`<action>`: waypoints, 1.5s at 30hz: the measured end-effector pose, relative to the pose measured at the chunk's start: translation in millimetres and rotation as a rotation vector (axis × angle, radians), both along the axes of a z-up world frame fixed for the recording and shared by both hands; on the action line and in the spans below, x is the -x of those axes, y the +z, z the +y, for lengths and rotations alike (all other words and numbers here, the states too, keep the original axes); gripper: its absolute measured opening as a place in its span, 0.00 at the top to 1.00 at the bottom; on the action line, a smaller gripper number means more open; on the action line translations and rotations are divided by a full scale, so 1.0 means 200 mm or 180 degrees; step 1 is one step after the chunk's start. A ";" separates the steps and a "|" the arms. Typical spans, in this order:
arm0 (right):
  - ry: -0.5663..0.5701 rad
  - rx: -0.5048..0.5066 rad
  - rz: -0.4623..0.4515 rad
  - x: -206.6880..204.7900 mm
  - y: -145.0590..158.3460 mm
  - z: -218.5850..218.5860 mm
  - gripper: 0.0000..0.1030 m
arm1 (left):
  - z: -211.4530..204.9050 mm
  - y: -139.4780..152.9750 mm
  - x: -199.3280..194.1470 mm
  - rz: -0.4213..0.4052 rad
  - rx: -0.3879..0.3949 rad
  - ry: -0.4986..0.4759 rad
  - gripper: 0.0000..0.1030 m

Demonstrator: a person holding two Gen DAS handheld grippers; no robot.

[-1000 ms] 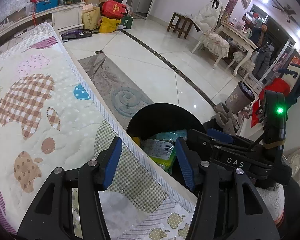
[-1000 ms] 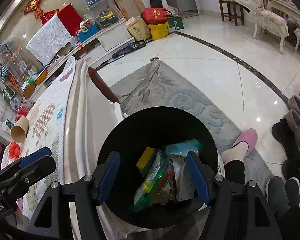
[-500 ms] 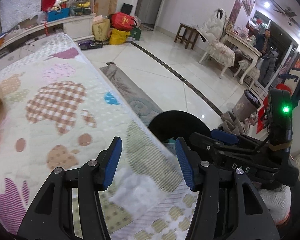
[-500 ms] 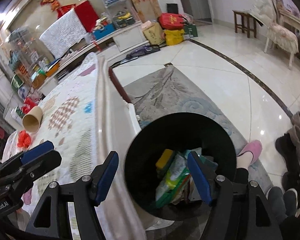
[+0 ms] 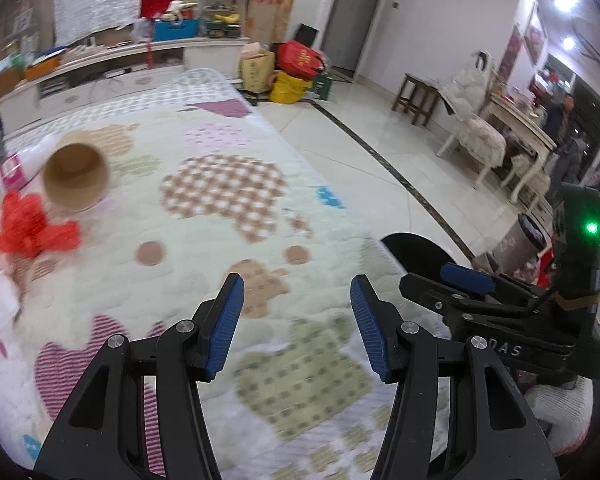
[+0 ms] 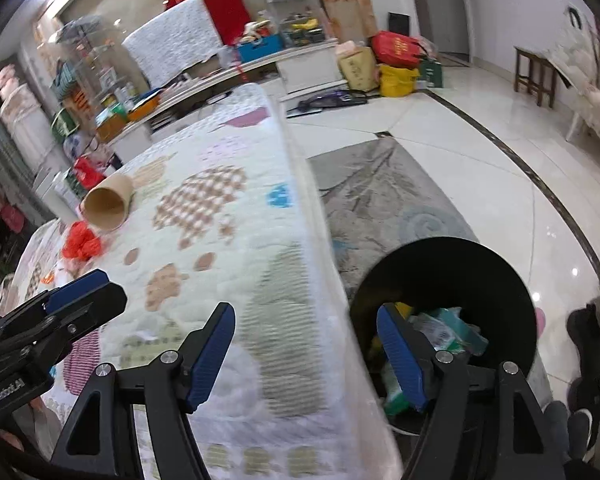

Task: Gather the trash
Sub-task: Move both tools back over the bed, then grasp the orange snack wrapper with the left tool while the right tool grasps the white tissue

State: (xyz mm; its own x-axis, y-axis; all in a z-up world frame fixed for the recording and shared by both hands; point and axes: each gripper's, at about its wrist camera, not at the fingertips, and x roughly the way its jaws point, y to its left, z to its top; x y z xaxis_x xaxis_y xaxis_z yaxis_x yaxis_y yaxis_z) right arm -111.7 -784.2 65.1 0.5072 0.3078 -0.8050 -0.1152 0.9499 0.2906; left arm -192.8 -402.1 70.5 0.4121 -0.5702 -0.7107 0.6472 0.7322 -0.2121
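Over the quilted table cover, near its front edge, the left gripper hangs with its blue-padded fingers spread wide and nothing between them. Toward the far left corner of the cover a brown paper cup lies on its side, mouth turned this way, and a crumpled red plastic scrap lies just beside it, nearer the left edge; whether the two touch cannot be told through the blur. Some white paper shows at the left edge below the red scrap.

Beside the cover's right edge, on the floor, stands the black trash bin, with green and white wrappers lying inside. The right gripper hangs over that edge, its fingers wide apart and empty, the left one above the cover and the right one above the bin's mouth. A grey rug lies on the tiled floor beyond the bin.
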 end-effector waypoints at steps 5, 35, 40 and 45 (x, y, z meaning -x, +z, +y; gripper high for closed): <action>0.0189 0.0030 -0.0027 -0.01 0.02 0.17 0.29 | 0.16 -0.01 -0.04 -0.0050 0.0002 0.0208 0.47; 0.1302 0.0053 0.0017 -0.11 -0.02 1.15 0.26 | 1.36 -0.17 -0.54 0.0496 0.0382 0.1693 0.46; 0.1434 0.0030 0.0003 -0.13 -0.02 1.27 0.25 | 1.43 -0.20 -0.67 0.0569 0.0430 0.1959 0.46; 0.1575 -0.0042 -0.0015 -0.13 -0.02 1.37 0.23 | 1.52 -0.23 -0.80 0.0665 0.0605 0.2253 0.45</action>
State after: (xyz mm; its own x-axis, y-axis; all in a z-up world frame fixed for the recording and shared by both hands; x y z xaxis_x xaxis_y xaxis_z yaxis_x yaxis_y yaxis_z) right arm -85.0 -510.8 61.2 0.3012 0.5227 -0.7975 -0.5527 0.7772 0.3007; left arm -32.1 -98.8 23.6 0.5927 -0.3404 -0.7299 -0.0305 0.8962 -0.4426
